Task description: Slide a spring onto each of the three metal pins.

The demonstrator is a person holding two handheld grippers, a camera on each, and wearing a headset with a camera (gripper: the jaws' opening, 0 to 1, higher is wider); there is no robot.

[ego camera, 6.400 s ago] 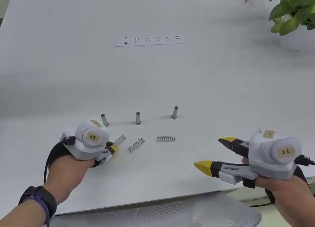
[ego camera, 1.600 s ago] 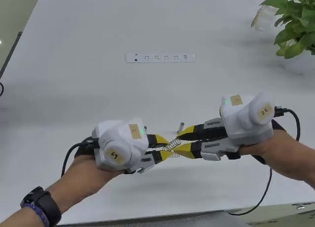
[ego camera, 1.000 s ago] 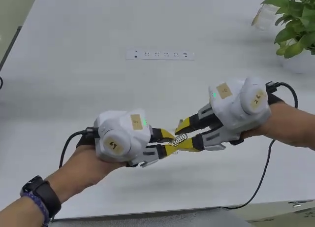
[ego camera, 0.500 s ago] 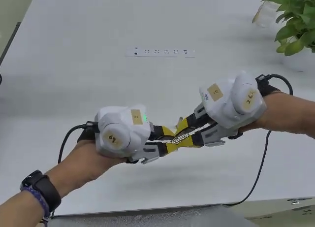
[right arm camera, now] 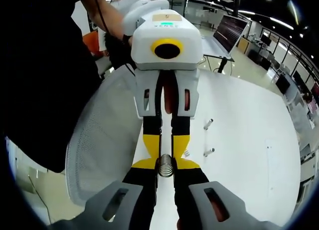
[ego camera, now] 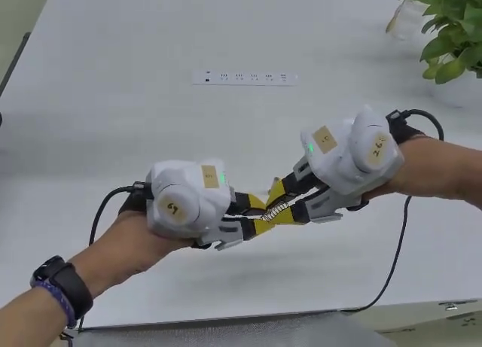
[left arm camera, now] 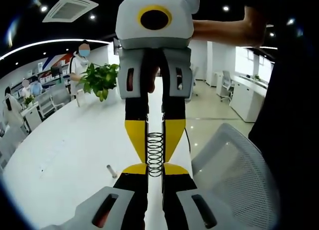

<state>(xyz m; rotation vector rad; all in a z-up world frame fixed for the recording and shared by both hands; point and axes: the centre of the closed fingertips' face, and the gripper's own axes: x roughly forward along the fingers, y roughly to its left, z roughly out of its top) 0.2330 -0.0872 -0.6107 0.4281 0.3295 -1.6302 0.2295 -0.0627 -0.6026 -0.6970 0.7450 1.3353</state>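
Workbench [ego camera: 113, 98], white, bears pins [right arm camera: 208, 124], power strip [ego camera: 245, 77], potted plant [ego camera: 444, 31] at corner.

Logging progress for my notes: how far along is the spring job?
Done: nothing seen yet; two pins in the right gripper view look bare. In hand: one spring, clamped end to end by the left gripper and right gripper. Left: seat this spring, then fill the other pins.

Left tongs [left arm camera: 155, 171] rising from below, yellow tips closed on the near end of a spring [left arm camera: 155, 146]; right tongs [left arm camera: 155, 158] facing them from above, tips pressed against the spring's sides; a metal pin [left arm camera: 110, 171] on the white tabletop [left arm camera: 70, 150] to the left
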